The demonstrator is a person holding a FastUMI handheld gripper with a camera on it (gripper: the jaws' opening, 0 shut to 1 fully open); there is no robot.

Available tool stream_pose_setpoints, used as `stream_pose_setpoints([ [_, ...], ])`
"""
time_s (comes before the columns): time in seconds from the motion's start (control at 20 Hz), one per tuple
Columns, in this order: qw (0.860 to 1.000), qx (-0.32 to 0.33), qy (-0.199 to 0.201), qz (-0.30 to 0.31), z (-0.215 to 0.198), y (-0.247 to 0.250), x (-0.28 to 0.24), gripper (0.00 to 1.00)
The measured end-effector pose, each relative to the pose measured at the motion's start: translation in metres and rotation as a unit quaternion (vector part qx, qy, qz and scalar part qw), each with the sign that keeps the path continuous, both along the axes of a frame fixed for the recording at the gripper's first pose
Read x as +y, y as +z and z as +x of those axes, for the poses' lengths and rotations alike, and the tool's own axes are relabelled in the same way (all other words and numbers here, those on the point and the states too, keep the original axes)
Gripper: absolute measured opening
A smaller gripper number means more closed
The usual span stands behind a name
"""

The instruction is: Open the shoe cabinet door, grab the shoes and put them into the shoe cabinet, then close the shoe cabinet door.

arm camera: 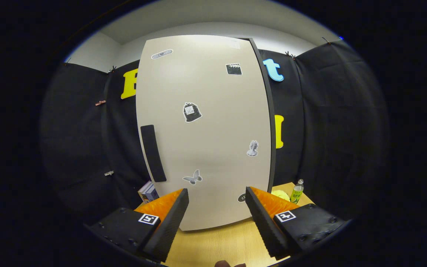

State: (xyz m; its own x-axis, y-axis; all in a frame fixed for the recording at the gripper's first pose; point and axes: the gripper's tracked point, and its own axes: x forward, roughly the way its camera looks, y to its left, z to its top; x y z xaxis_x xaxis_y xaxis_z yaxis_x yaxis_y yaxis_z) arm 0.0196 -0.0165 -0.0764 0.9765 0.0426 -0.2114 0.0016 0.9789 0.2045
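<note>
- In the gripper view the gripper [217,207] hangs with its fingers spread wide apart and nothing between them but bare table [217,244] and the foot of the cabinet [204,129].
- The cabinet stands upright on the table just beyond the fingertips, facing the camera, its base set back from the table's near edge.
- Its door [213,111] is shut and flush with the front, so what is inside cannot be seen.
- A dark handle [153,153] runs upright along the door's left edge, ahead of the left finger and above it.
- Stickers dot the door: a butterfly [193,178] low down just ahead of the left fingertip, a bust [252,148] toward the right edge, a bag [191,112] near the middle, a clapperboard [234,69] near the top right.
- A bottle [297,191] stands on the table's far right part, beside the cabinet's right side and beyond the right finger; what it holds is too small to tell.
- A yellow-green thing [281,194] lies just left of the bottle, partly hidden by the right finger.
- A box [148,192] sits at the cabinet's left, by the table's far left edge, beyond the left finger.
</note>
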Motion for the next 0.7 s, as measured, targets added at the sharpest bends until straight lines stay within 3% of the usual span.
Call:
stream_pose_setpoints([
  [0.7,1.0,-0.006,-0.008,-0.001,-0.005,-0.002,-0.023,0.98],
])
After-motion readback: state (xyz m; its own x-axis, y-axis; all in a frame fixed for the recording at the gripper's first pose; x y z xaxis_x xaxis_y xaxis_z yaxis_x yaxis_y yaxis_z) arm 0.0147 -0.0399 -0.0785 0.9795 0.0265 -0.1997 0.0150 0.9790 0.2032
